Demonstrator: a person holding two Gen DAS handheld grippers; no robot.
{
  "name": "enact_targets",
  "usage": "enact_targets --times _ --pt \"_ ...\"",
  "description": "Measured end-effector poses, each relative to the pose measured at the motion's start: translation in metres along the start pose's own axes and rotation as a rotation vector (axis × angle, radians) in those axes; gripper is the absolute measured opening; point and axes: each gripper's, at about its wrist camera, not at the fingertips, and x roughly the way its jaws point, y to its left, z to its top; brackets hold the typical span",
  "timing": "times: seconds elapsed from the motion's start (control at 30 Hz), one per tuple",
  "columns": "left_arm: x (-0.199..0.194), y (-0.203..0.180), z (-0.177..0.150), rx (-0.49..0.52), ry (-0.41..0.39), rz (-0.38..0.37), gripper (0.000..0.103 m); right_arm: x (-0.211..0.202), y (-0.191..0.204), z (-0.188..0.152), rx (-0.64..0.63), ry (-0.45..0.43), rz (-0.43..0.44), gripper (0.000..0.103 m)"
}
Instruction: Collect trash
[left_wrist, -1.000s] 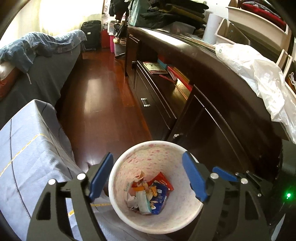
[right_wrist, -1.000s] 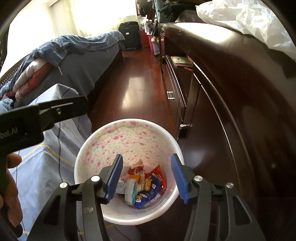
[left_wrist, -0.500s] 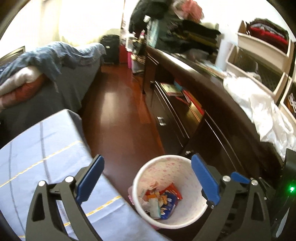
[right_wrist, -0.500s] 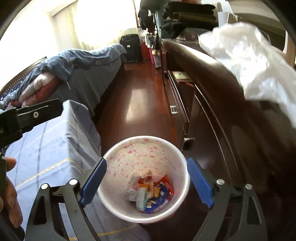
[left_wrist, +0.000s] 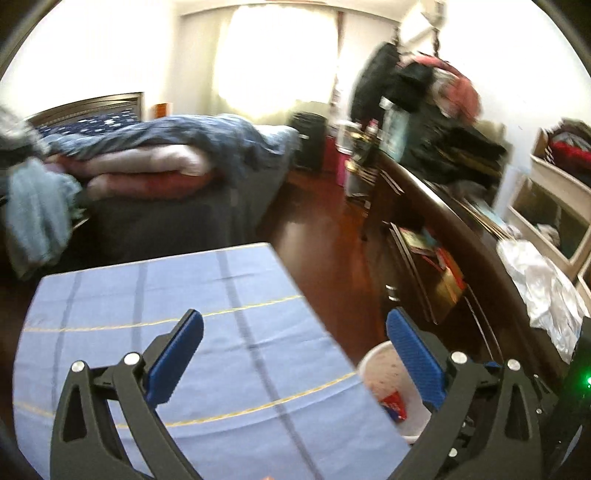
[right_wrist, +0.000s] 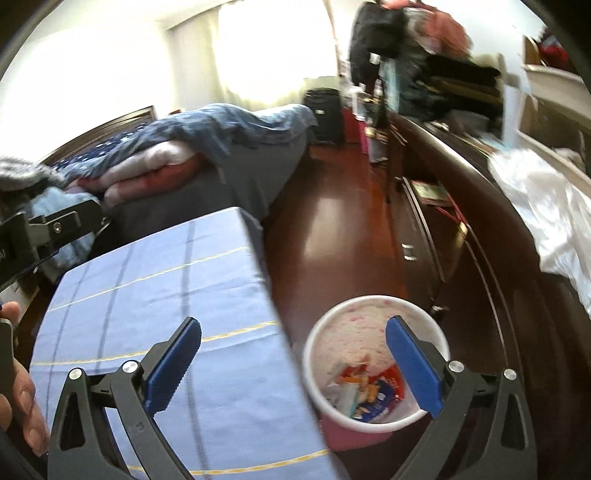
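A white bin with pink spots (right_wrist: 354, 325) stands on the wooden floor between the table and the cabinet. It holds several crumpled wrappers (right_wrist: 364, 391). In the left wrist view only part of the bin (left_wrist: 384, 373) shows at the lower right. My right gripper (right_wrist: 293, 363) is open and empty, above the table edge and the bin. My left gripper (left_wrist: 295, 354) is open and empty, above the blue checked tablecloth (left_wrist: 166, 295); the cloth also shows in the right wrist view (right_wrist: 166, 295).
A long dark wooden cabinet (right_wrist: 517, 295) runs along the right, with a white plastic bag (right_wrist: 546, 214) on top. A bed with blue and pink bedding (left_wrist: 166, 158) lies at the back left. The left gripper's body (right_wrist: 48, 229) shows at the left.
Both grippers have risen and swung left, away from the bin and over the table. The right gripper has opened wider. The bin now sits lower and to the right in both views.
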Motion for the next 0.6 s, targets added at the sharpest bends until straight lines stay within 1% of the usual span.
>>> enact_targets --times 0.23,0.3,0.33,0.47,0.6 --pt "-0.065 0.065 -0.007 -0.123 -0.06 0.126 0.1 -0.032 0.054 -0.001 -0.112 -0.049 0.061 0.1" --pt "-0.081 0.078 -0.01 -0.139 -0.077 0.156 0.1 -0.043 0.067 -0.001 -0.139 -0.068 0.082 0.1" --pt "-0.095 0.087 -0.013 -0.144 -0.09 0.187 0.1 -0.05 0.073 0.0 -0.154 -0.078 0.088 0.1" --pt "-0.135 0.109 -0.021 -0.163 -0.123 0.27 0.1 -0.074 0.096 0.001 -0.206 -0.121 0.121 0.1" --pt "-0.179 0.128 -0.032 -0.19 -0.156 0.322 0.1 -0.101 0.112 0.009 -0.237 -0.171 0.148 0.1"
